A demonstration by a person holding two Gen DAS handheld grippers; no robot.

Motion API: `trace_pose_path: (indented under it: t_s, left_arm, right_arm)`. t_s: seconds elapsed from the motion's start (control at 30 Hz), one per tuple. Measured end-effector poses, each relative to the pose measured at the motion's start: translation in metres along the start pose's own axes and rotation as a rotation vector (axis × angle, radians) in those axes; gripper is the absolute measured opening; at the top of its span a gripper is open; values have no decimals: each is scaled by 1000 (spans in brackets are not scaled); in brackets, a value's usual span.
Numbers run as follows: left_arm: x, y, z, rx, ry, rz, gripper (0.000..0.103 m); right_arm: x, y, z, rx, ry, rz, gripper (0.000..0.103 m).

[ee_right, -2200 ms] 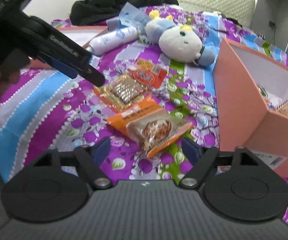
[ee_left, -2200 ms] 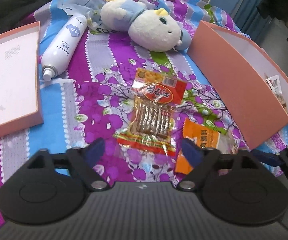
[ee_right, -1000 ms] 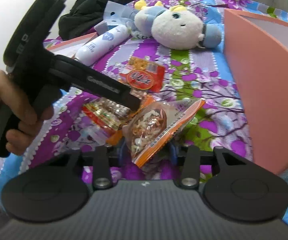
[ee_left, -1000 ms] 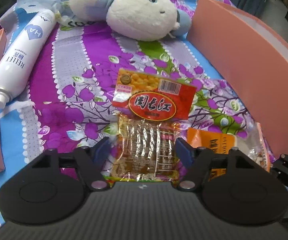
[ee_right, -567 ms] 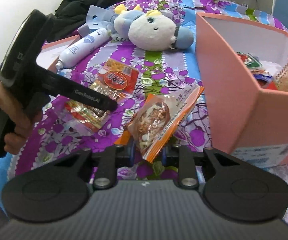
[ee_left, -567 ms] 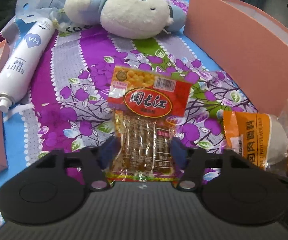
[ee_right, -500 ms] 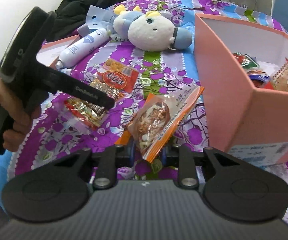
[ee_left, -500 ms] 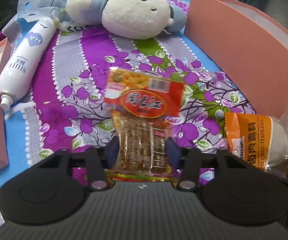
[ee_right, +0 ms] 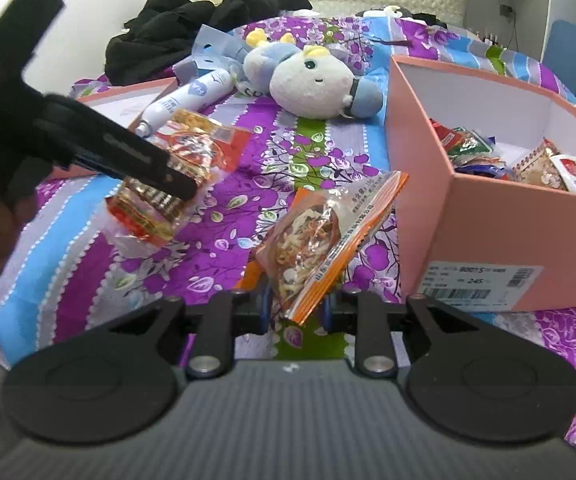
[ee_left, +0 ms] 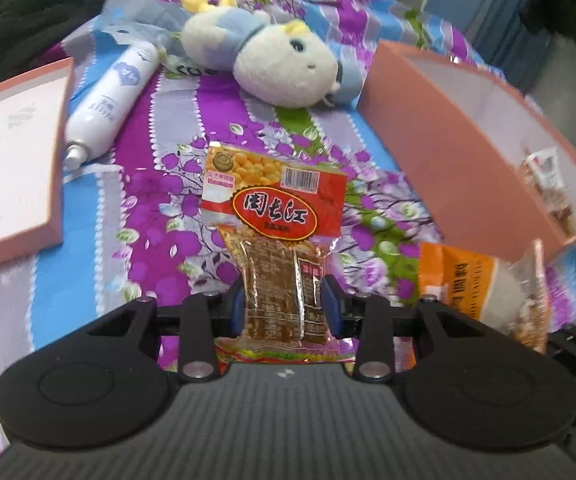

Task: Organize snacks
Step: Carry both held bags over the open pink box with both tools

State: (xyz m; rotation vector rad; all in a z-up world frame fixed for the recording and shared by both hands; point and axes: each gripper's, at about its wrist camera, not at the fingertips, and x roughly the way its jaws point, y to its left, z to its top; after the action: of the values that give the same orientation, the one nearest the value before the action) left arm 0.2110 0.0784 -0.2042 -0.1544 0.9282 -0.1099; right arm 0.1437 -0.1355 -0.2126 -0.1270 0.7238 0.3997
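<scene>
My left gripper (ee_left: 284, 306) is shut on the lower end of a red snack packet (ee_left: 276, 232) and holds it above the bedspread; it also shows in the right wrist view (ee_right: 176, 168). My right gripper (ee_right: 295, 312) is shut on the corner of an orange snack bag (ee_right: 323, 236), lifted off the bed; the bag also shows at the right of the left wrist view (ee_left: 483, 292). The open pink box (ee_right: 483, 208) with several snack packets inside stands to the right.
A pink box lid (ee_left: 12, 168) lies at the left. A white spray bottle (ee_left: 112, 100) and a plush toy (ee_left: 280, 64) lie further back on the purple floral bedspread (ee_left: 160, 216). Dark clothes (ee_right: 192, 20) are piled at the head of the bed.
Both grippers closed on their packets and lifted them off the bed. The left gripper rose with the red packet. The right gripper drew back with the orange bag, so the box interior shows.
</scene>
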Motion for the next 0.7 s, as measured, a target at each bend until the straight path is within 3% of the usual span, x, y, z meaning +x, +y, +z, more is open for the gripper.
trace_pose_path:
  t_s: [0.3,0.7]
  left_arm:
    - [-77,-26,-16,-79,-99,5,43]
    - [-150,-79,-46,-76,-160,-42,43]
  right_arm:
    - [-48,0,13,-21,-87,-16,27]
    - [-125,-9,16,28,-160,-79,27]
